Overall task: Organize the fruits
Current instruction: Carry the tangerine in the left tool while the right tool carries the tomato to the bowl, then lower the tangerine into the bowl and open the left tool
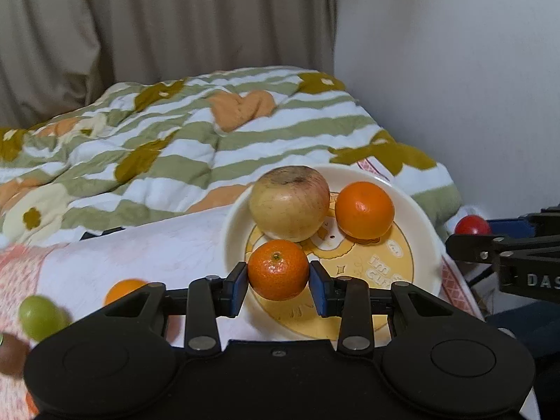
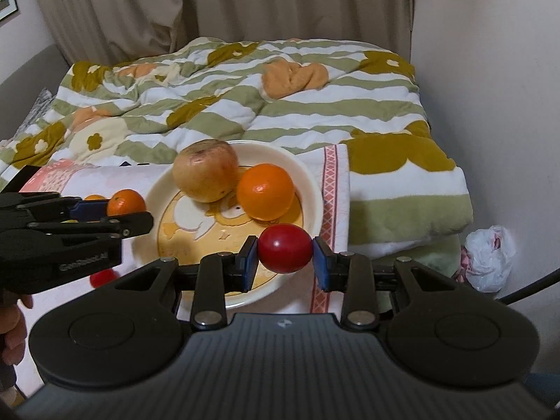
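Bed with a striped floral quilt (image 2: pixel 266 105) is backing a pale cloth (image 1: pixel 147 245); curtain behind. Cream plate (image 2: pixel 315 189) is sitting toward the cloth's right edge, carrying an apple (image 2: pixel 206 169) and a large orange (image 2: pixel 265 190), touching. Left gripper (image 1: pixel 278 276) is clamping a small mandarin (image 1: pixel 278 269) over the plate's near-left rim. Right gripper (image 2: pixel 285 257) is pinching a red tomato-like fruit (image 2: pixel 285 248) at the plate's near-right rim. More fruit is waiting off the plate's left — a green grape (image 1: pixel 40 316), another mandarin (image 1: pixel 124 288). Judging: mandarin is light, skin soft, tolerating squeeze across its middle; the red one looks slick and thin-skinned — light pressure, centred pads.
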{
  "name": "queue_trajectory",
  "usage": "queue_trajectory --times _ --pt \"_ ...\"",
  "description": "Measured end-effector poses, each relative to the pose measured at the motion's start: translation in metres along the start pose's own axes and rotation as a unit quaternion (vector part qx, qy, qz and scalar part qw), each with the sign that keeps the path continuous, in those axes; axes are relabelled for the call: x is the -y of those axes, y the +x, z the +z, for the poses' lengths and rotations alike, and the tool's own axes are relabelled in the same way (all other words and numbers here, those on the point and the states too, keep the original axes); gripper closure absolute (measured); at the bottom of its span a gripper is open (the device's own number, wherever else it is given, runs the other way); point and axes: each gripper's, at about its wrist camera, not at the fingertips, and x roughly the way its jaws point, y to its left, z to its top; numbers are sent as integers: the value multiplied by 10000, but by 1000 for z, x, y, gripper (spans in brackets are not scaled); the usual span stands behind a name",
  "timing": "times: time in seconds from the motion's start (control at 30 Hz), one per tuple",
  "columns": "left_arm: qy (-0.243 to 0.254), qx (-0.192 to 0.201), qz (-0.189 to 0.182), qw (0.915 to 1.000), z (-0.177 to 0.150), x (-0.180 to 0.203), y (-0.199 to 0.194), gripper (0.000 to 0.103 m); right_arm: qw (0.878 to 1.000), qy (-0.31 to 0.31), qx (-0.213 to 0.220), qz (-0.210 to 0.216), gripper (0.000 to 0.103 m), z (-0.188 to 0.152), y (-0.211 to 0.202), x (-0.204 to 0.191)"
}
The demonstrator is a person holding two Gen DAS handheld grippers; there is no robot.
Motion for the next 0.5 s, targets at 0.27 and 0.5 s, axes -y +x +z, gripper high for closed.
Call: queue_trajectory --times 0.27,0.5 --pt "385 -286 -202 9986 4 5 32 62 9995 245 -27 -174 55 4 11 8" --pt "609 -36 -141 9980 4 9 20 17 9988 375 31 -308 55 5 6 12"
